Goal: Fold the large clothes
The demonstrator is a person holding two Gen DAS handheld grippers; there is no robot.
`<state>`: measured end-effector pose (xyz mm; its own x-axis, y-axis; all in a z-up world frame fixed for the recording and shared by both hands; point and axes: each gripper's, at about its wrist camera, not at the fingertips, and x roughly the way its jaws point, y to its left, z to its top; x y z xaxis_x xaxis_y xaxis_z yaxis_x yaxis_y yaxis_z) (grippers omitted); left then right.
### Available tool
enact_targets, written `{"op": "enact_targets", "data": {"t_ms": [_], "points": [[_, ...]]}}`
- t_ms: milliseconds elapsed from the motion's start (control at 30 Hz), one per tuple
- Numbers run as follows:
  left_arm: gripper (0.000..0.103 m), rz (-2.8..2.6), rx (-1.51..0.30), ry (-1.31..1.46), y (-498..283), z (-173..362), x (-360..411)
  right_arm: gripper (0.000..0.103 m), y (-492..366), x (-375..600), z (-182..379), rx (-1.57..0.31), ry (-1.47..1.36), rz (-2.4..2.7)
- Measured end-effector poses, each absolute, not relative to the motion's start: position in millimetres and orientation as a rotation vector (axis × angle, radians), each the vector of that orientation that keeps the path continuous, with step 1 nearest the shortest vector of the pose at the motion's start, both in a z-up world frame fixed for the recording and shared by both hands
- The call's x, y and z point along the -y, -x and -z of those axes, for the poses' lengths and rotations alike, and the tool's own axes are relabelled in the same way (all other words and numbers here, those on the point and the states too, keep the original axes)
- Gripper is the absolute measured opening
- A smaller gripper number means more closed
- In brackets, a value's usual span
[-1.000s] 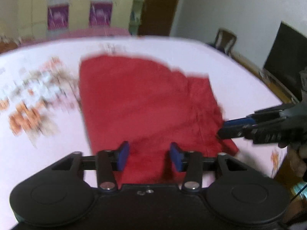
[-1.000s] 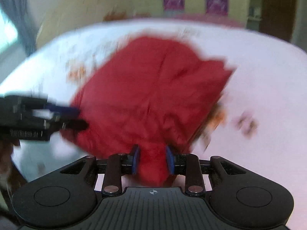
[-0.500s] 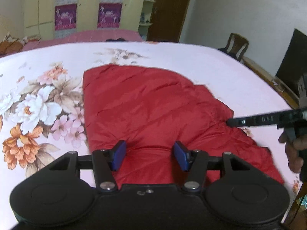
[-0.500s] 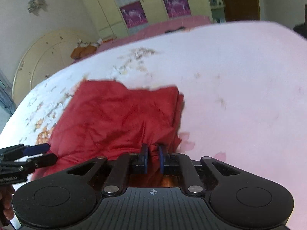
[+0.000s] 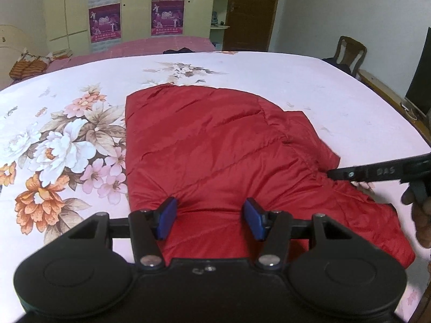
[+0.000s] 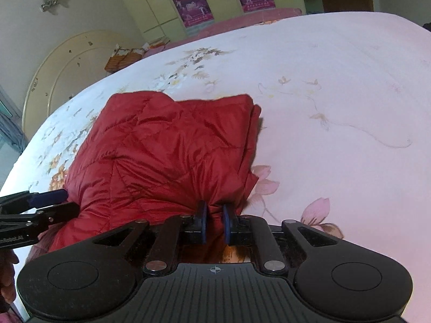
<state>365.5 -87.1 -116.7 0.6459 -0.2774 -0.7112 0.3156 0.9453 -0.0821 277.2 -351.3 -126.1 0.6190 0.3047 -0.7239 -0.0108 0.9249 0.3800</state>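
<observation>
Red quilted jacket (image 5: 215, 145) lies partly folded on the floral bedsheet (image 5: 67, 140), its near edge pinched by the right gripper (image 6: 214, 223) while the left gripper (image 5: 210, 220) hovers spread above it, seemingly mid-fold, needing its own grip next.

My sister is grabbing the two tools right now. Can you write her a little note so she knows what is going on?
Right tool: shut on a pinch of the red quilted puffy jacket, at its near edge.
Left tool: open, over the jacket's near edge, holding nothing.
The jacket lies on the pink flowered bedsheet, already folded into a narrower bundle.
Left to do: probably grip with the left tool too and fold the near end over toward the far end, then let go.
</observation>
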Motion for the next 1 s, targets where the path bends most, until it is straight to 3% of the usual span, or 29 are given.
{"op": "enact_targets", "data": {"t_ms": [67, 133, 167, 200, 267, 333, 400, 533, 600, 633, 1000], "points": [[0.056, 0.325, -0.794, -0.051, -364.7, 112.2, 86.7, 0.011, -274.6, 356.3, 118.9, -0.869, -0.38, -0.182], [0.073, 0.3, -0.771, -0.035, -362.3, 105.6, 83.3, 0.012, -269.4, 365.8, 112.4, -0.849, -0.433, -0.185], [0.092, 0.29, -0.756, -0.013, -361.2, 102.5, 79.5, 0.015, -266.5, 371.0, 111.1, -0.84, -0.466, -0.186], [0.103, 0.283, -0.749, 0.022, -360.7, 100.0, 74.3, 0.052, -263.8, 377.2, 110.0, -0.83, -0.504, -0.182], [0.102, 0.291, -0.765, 0.091, -363.9, 98.5, 65.7, 0.102, -257.6, 386.8, 106.4, -0.779, -0.551, -0.168], [0.102, 0.31, -0.788, 0.162, -368.6, 99.7, 56.2, 0.102, -257.3, 393.4, 107.9, -0.778, -0.599, -0.198], [0.099, 0.309, -0.807, 0.207, -373.5, 102.9, 48.8, 0.091, -259.5, 396.8, 114.7, -0.804, -0.651, -0.224], [0.096, 0.326, -0.856, 0.315, -383.5, 115.1, 35.5, 0.085, -266.1, 400.6, 135.0, -0.836, -0.791, -0.255], [0.087, 0.321, -0.886, 0.338, -387.8, 123.4, 32.1, 0.068, -270.4, 399.1, 147.0, -0.86, -0.822, -0.25], [0.086, 0.315, -0.899, 0.334, -389.1, 127.0, 31.9, 0.066, -272.9, 397.2, 153.1, -0.877, -0.822, -0.242], [0.088, 0.34, -0.934, 0.385, -399.5, 144.9, 28.0, 0.066, -284.8, 376.7, 157.7, -0.857, -0.784, -0.262]]}}
